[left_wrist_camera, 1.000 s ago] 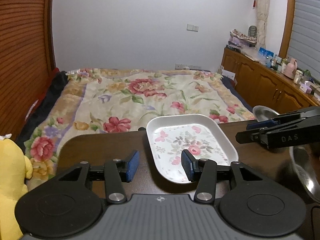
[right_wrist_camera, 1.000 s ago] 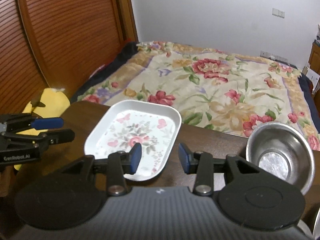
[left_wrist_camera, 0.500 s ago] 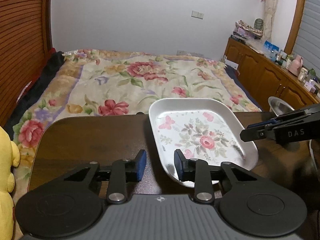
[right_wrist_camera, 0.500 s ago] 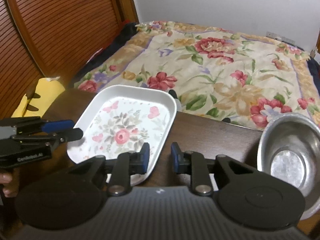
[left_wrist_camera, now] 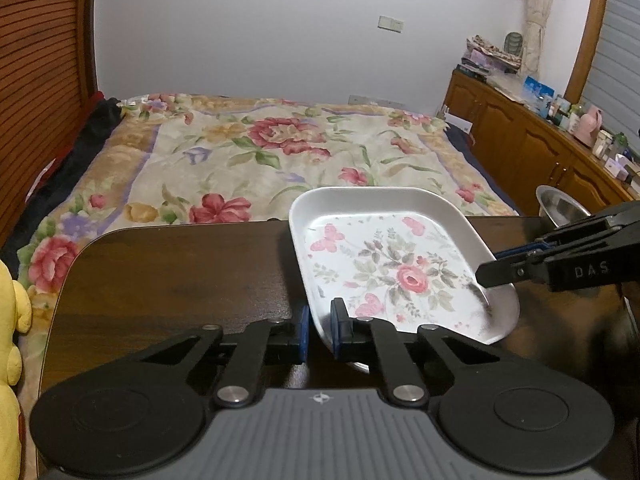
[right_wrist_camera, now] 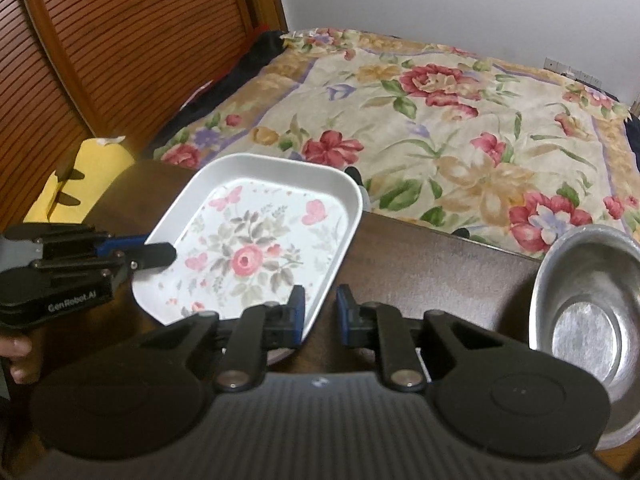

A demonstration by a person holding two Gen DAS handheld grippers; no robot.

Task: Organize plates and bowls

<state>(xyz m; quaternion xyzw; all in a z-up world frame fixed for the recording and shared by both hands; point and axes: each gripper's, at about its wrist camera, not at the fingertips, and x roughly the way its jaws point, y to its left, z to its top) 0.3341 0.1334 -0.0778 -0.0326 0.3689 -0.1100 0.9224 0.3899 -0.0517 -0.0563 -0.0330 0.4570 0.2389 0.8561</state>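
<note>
The step in hand looks like a two-sided pick-up of the floral plate [left_wrist_camera: 396, 264], with each pair of tongs taking one rim. To do it well, both pairs should bite at matching depth on opposite edges and rise together, so the plate stays level and does not twist out of either grip. The rim is thin and sloped, so a shallow bite could slip; the pads should sit fully over the lip before any lift.

The plate lies on the dark worktop [left_wrist_camera: 180, 280], at its far edge toward the bed [left_wrist_camera: 280, 152]. Its near corner seems raised off the worktop, though I cannot be sure.

The left tongs [left_wrist_camera: 319, 330] straddle the plate's near-left rim, narrowed almost to contact, one pad outside and one inside; whether they truly pinch it I cannot tell.

The right tongs [right_wrist_camera: 320, 316] straddle the plate's near-right rim, one pad inside the plate, the other outside over the worktop, with a clear gap, so not yet gripping.

The steel bowl [right_wrist_camera: 588, 320] sits on the worktop well to the right of the plate, apart from both tongs.
</note>
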